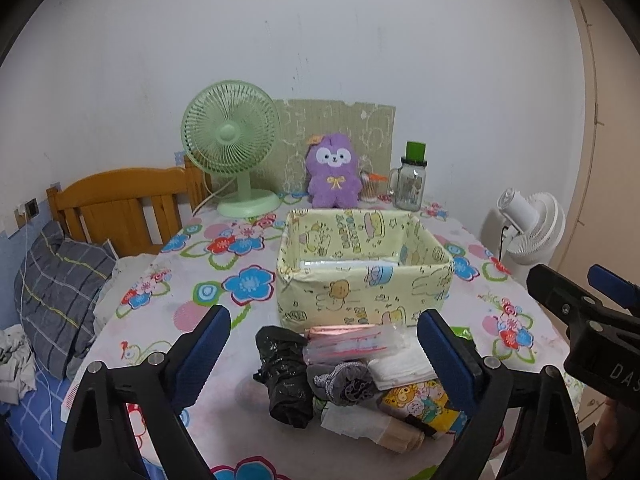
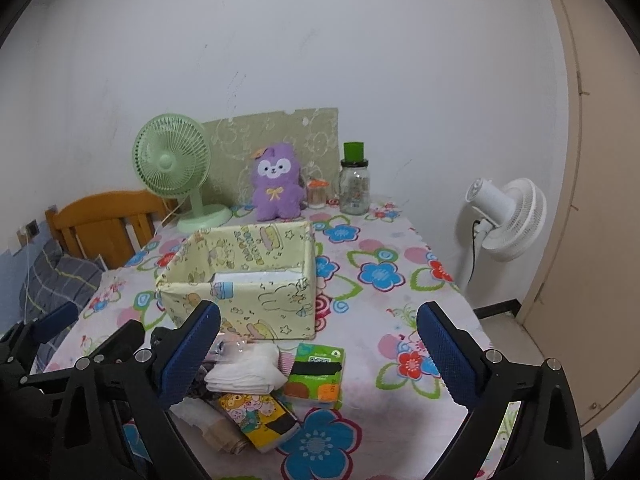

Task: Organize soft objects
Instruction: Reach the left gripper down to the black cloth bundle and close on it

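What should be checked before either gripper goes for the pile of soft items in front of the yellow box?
1. Left gripper open, nothing pressed between its pads: ok.
2. Right gripper open and empty: ok.
3. Yellow box upright, top open, just behind the pile: ok.
4. Room left in the box: cannot tell; something white already lies inside.
5. Black bag, white folded cloth and grey scrunchie sit between the left gripper's fingers: ok.
6. Items separable: not ok; they overlap each other.
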`<move>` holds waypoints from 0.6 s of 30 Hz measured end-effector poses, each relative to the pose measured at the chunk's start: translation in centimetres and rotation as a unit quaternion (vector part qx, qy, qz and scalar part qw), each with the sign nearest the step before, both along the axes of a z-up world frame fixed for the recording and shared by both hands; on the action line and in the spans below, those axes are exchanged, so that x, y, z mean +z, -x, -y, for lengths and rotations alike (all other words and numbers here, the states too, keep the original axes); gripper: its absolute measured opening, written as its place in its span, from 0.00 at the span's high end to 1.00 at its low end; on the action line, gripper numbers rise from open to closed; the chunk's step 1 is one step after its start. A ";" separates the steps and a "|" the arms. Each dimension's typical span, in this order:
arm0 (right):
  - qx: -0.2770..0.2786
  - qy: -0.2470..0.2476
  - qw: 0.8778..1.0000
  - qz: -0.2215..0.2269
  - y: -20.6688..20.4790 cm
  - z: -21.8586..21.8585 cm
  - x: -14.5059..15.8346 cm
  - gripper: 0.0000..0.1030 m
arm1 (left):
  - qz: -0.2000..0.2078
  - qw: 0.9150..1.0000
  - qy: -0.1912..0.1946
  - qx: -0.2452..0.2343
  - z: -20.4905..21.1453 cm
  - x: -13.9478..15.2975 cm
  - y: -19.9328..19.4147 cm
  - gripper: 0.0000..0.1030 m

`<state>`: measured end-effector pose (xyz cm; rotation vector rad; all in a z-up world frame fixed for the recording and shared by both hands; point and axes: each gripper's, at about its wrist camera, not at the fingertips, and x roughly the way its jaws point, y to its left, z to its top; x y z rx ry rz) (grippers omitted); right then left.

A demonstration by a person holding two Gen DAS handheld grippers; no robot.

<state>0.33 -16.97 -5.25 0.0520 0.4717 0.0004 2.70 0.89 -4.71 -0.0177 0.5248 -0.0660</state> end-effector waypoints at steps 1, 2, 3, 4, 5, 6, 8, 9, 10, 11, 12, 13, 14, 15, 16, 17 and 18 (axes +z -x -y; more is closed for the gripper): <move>0.002 0.000 1.000 -0.004 -0.3 -0.1 -0.3 0.04 | -0.003 1.000 0.000 0.000 0.0 -0.2 -0.2 0.09; 0.003 0.001 1.000 -0.007 -0.5 -0.2 -0.5 0.05 | -0.006 1.000 0.001 0.000 0.0 -0.4 -0.4 0.09; 0.004 0.000 1.000 -0.011 -0.7 -0.2 -0.7 0.06 | -0.009 1.000 0.001 -0.001 0.0 -0.6 -0.5 0.09; 0.006 -0.001 1.000 -0.017 -1.1 -0.3 -1.0 0.06 | -0.012 1.000 0.001 -0.001 -0.1 -0.8 -0.7 0.10; 0.007 -0.002 1.000 -0.021 -1.4 -0.3 -1.3 0.06 | -0.015 1.000 0.001 -0.001 -0.1 -1.0 -0.8 0.10; 0.008 -0.002 1.000 -0.025 -1.6 -0.4 -1.5 0.06 | -0.017 1.000 0.000 -0.002 -0.1 -1.1 -1.0 0.10; 0.010 -0.003 0.999 -0.032 -2.1 -0.5 -2.0 0.06 | -0.024 1.000 0.000 -0.003 -0.1 -1.6 -1.4 0.10; 0.011 -0.003 0.999 -0.035 -2.3 -0.7 -2.2 0.06 | -0.028 1.000 0.000 -0.004 -0.1 -1.8 -1.7 0.11; 0.014 -0.003 0.999 -0.038 -2.6 -0.8 -2.5 0.07 | -0.031 1.000 -0.001 -0.004 -0.1 -2.0 -1.9 0.11; 0.015 -0.003 0.999 -0.041 -2.7 -0.8 -2.6 0.07 | -0.035 0.999 -0.001 -0.003 -0.1 -2.2 -2.1 0.11; 0.016 -0.002 0.999 -0.043 -2.9 -0.9 -2.8 0.07 | -0.039 0.999 -0.002 -0.003 -0.1 -2.4 -2.3 0.11; 0.017 -0.002 0.999 -0.047 -3.1 -1.0 -3.0 0.07 | -0.043 0.999 -0.002 -0.002 -0.2 -2.7 -2.5 0.11; 0.019 -0.002 0.999 -0.049 -3.3 -1.1 -3.2 0.07 | -0.046 0.999 -0.002 0.000 -0.3 -2.9 -2.7 0.12; 0.020 -0.003 0.998 -0.051 -3.5 -1.2 -3.3 0.07 | -0.048 0.999 -0.001 0.004 -0.4 -3.0 -2.8 0.15; 0.022 -0.003 0.998 -0.055 -3.7 -1.4 -3.5 0.07 | -0.050 0.999 0.001 0.008 -0.6 -3.1 -3.0 0.19; 0.024 -0.003 0.998 -0.058 -4.0 -1.5 -3.7 0.07 | -0.053 0.999 0.003 0.009 -0.7 -3.3 -3.2 0.19; 0.026 -0.002 0.998 -0.061 -4.2 -1.6 -3.8 0.07 | -0.056 0.998 0.003 0.008 -0.8 -3.4 -3.4 0.19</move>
